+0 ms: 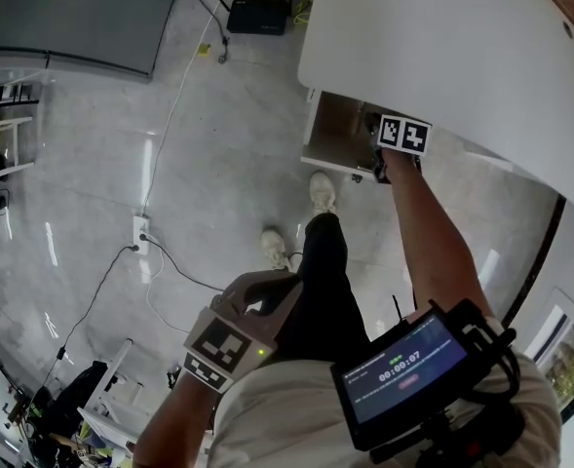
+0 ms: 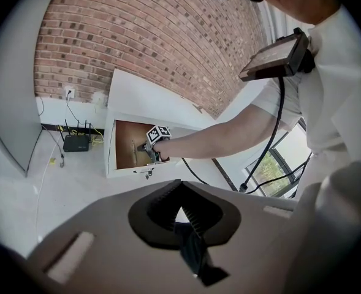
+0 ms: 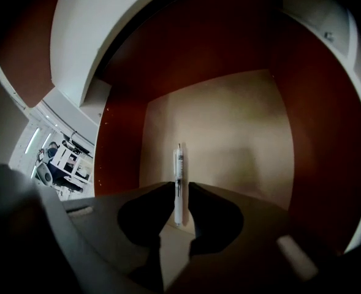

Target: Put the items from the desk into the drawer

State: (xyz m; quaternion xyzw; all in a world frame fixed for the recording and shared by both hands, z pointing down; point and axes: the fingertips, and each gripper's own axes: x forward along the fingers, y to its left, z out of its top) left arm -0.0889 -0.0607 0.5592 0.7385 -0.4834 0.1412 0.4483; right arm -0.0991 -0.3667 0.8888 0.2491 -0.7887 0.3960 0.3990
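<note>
The open drawer [image 1: 333, 135] hangs under the white desk [image 1: 442, 37]; its wooden floor [image 3: 229, 127] fills the right gripper view. My right gripper [image 3: 179, 188] reaches inside the drawer and is shut on a white pen [image 3: 178, 164], which points away along the jaws, just above the drawer floor. In the head view only the right gripper's [image 1: 376, 135] marker cube and body show at the drawer mouth. My left gripper [image 1: 265, 289] hangs low by my leg, far from the drawer, shut with nothing in it [image 2: 180, 208]. The left gripper view shows the drawer [image 2: 126, 149] from afar.
The floor is grey tile with a router [image 1: 257, 16] and cables near the wall, and a power strip [image 1: 140, 232] to my left. My shoes [image 1: 322, 191] stand just before the drawer. A brick wall [image 2: 155, 41] rises behind the desk.
</note>
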